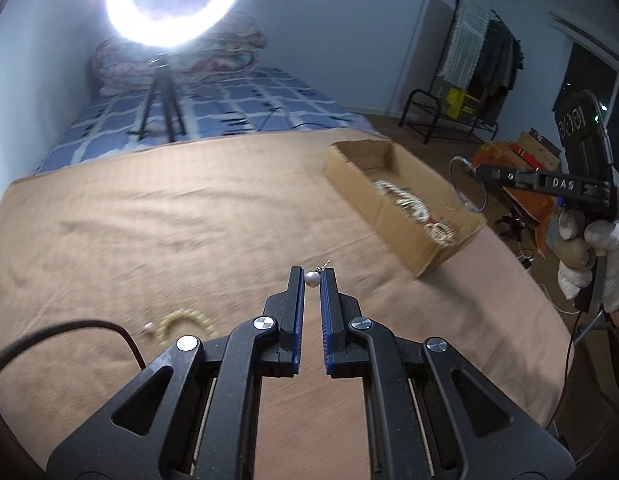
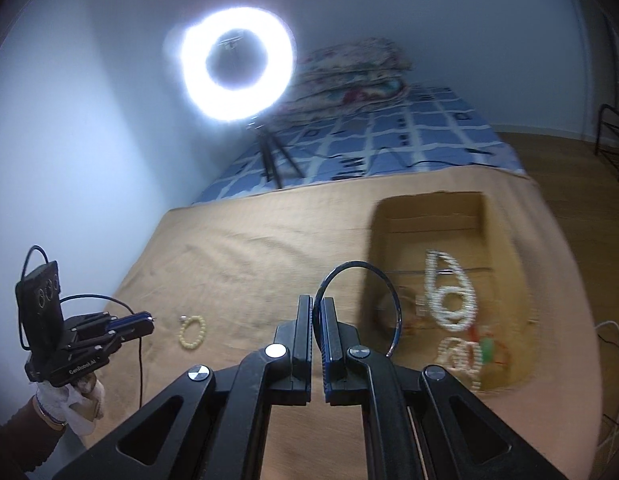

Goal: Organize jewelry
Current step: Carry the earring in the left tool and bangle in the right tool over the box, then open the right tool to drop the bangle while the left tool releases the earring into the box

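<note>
My left gripper point(image 1: 312, 278) is shut on a white pearl earring point(image 1: 312, 278), held above the tan cloth point(image 1: 169, 220). My right gripper point(image 2: 317, 306) is shut on a thin dark-blue bangle point(image 2: 393, 296) and holds it in the air just left of the cardboard box point(image 2: 505, 248). The bangle also shows in the left wrist view point(image 1: 467, 184) over the box's right edge. The box point(image 1: 349, 168) holds pearl necklaces point(image 2: 449, 296) and other beaded pieces point(image 2: 465, 356). A cream bead bracelet point(image 1: 185, 320) lies on the cloth, also in the right wrist view point(image 2: 192, 332).
A ring light on a tripod point(image 1: 175, 4) stands on the blue-checked bed beyond the cloth. A small pearl piece point(image 1: 148, 326) lies beside the bracelet. A clothes rack point(image 1: 481, 60) and orange boxes point(image 1: 517, 156) stand on the floor at right. A black cable point(image 1: 89, 326) trails across the cloth.
</note>
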Motion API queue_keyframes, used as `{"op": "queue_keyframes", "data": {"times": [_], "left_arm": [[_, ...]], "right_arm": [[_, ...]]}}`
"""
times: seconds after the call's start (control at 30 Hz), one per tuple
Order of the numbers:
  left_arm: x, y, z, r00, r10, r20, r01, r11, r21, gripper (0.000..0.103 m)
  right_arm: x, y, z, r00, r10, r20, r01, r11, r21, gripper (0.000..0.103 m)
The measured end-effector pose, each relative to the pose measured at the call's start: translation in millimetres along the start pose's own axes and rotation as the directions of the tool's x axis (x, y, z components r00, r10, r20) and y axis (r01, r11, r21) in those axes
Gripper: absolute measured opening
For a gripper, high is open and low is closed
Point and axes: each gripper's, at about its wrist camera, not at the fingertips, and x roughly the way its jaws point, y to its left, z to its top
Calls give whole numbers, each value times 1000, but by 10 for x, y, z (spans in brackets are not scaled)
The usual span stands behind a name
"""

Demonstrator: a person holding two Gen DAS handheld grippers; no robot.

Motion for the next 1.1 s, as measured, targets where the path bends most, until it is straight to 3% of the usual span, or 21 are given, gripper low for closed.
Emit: {"op": "queue_keyframes", "data": {"times": [0.4,0.87,1.1], "left_arm": [[525,-770,394,995,-100,-7,100,994,51,6],[1300,-1421,560,983,-166,-84,173,981,92,6],[1641,-1547,564,980,-145,-134,159,982,103,6]], "right_arm": [[-234,-562,-125,997,-78,-3,78,996,44,1],[32,-909,-184,995,-101,-27,103,991,89,1],[222,-1049,-155,993,-105,-44,110,988,111,1]]}}
